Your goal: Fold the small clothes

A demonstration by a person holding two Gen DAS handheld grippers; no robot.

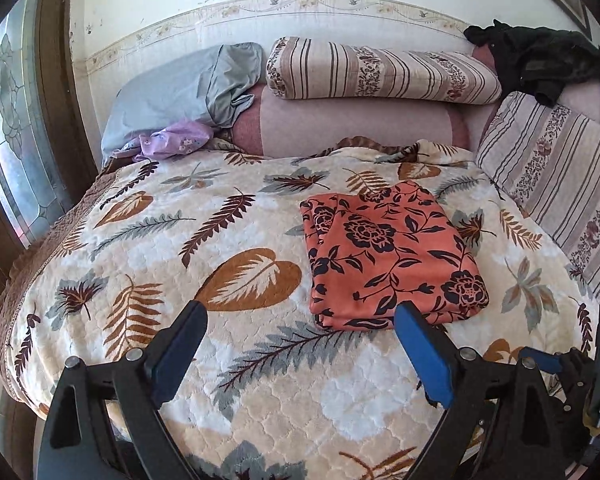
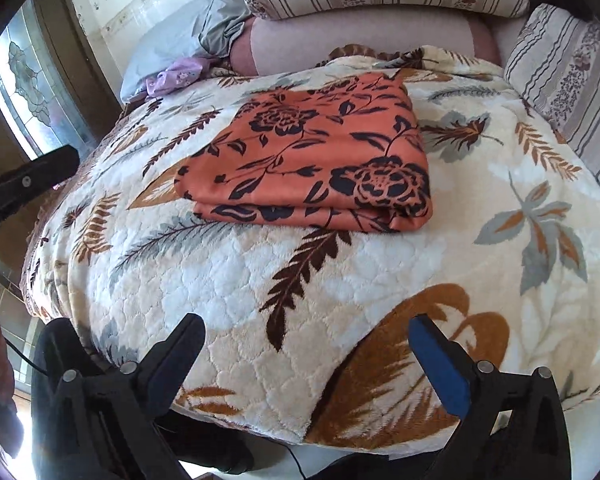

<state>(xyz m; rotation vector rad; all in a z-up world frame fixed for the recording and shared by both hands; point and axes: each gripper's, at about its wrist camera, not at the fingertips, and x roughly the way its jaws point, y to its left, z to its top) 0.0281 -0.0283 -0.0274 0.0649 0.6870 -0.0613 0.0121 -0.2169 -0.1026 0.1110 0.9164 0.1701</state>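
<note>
Both tongs, left (image 1: 300, 316) and right (image 2: 306, 330), are held released, empty. Folded cloth (image 1: 388, 252) could be undone if snagged.

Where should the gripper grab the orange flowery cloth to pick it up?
Probably the thick folded edge nearest the camera on the orange floral cloth, coming in low from the front: the stacked layers show there, so the open right gripper could pinch them all.
</note>
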